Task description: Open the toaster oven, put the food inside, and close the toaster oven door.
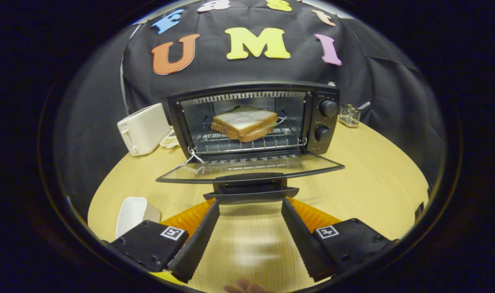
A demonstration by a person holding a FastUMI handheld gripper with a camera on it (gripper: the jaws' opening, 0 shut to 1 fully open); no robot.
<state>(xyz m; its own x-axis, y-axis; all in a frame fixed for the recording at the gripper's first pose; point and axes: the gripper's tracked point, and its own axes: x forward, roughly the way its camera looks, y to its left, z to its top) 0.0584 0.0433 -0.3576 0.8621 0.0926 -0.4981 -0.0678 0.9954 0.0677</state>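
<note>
Now | tool [250, 203] open, empty | sandwich [244, 123] inside oven [329, 122] | door [251, 167] down

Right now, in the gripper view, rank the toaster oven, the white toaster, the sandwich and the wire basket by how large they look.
1. toaster oven, door open, just beyond the open gripper
2. white toaster
3. sandwich, close to the toaster in apparent size, so that order is unsure
4. wire basket
</note>
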